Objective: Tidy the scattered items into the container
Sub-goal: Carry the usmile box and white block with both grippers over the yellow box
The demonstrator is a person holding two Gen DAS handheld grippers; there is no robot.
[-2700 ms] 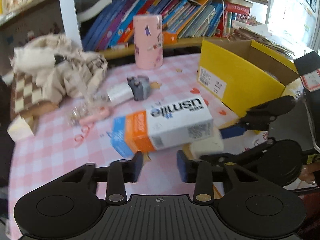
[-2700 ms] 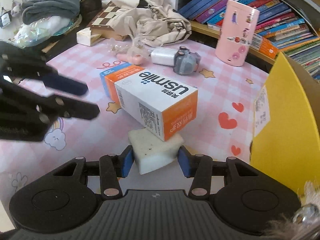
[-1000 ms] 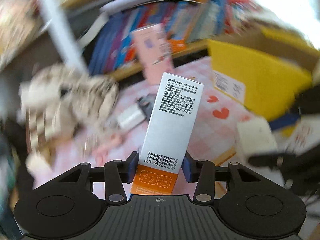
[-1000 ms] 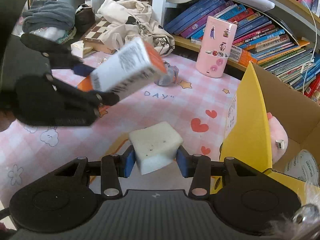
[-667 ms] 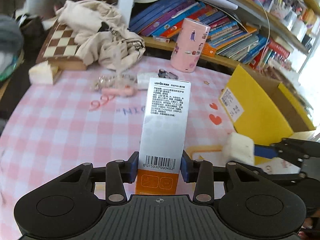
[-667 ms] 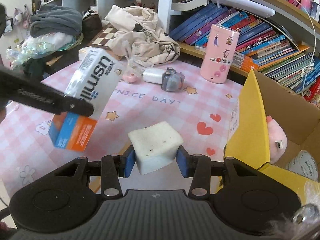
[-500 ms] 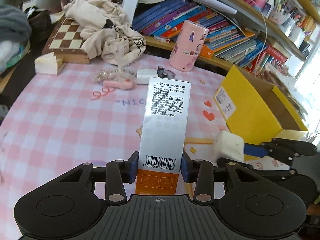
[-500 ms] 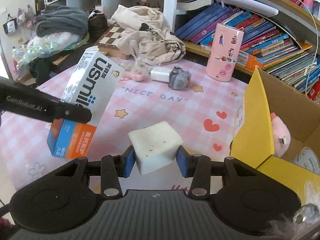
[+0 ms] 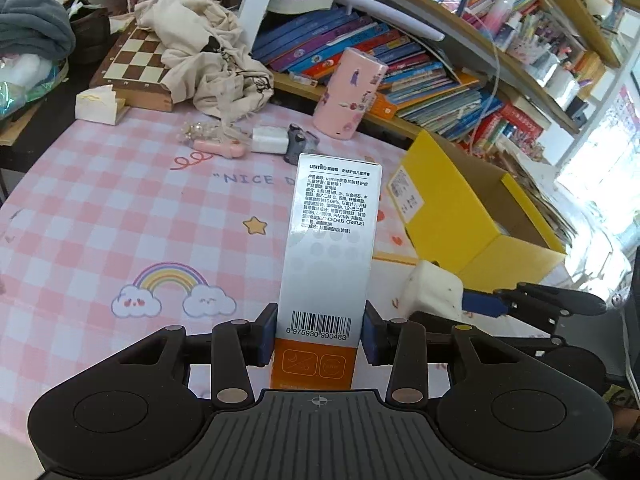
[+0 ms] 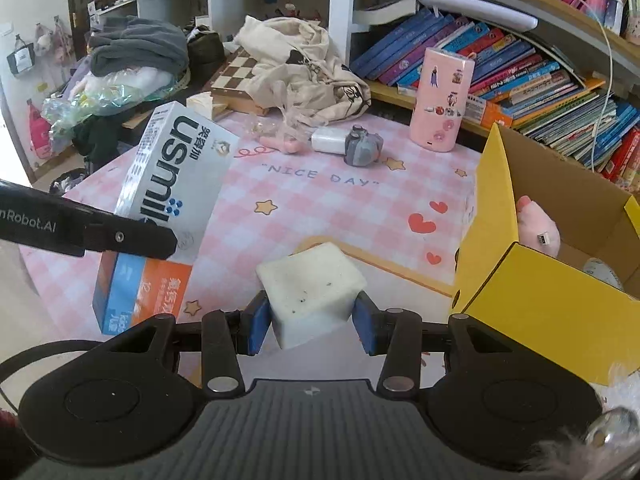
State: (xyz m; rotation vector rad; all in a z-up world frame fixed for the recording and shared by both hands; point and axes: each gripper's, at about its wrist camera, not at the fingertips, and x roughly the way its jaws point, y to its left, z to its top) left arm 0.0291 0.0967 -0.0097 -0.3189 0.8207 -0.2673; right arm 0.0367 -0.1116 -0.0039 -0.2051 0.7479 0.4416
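L gripper (image 9: 319,338): clamped on usmile box (image 9: 330,248) near its orange end, box held off the tablecloth (image 9: 100,216), long axis pointing away from cam; barcode side faces cam in left wrist view.
R gripper (image 10: 308,326): clamped on white foam block (image 10: 312,284), pads pressing both sides, block lifted above table.
Yellow box (image 10: 532,296): open carton at right of table, just right of R gripper; pink plush toy (image 10: 536,226) lies inside w/ another pale item I can't make out.
Box vs block: usmile box is left of the foam block in right wrist view, apart, not touching.
Far side of table: pink cylinder case (image 10: 442,98) upright near bookshelf; grey toy (image 10: 362,148) touching a white charger-like item (image 10: 328,140); pink stick-like item (image 10: 280,143) left of those.
Far left: chessboard (image 9: 136,64) w/ beige cloth bag (image 9: 204,52) heaped on it.
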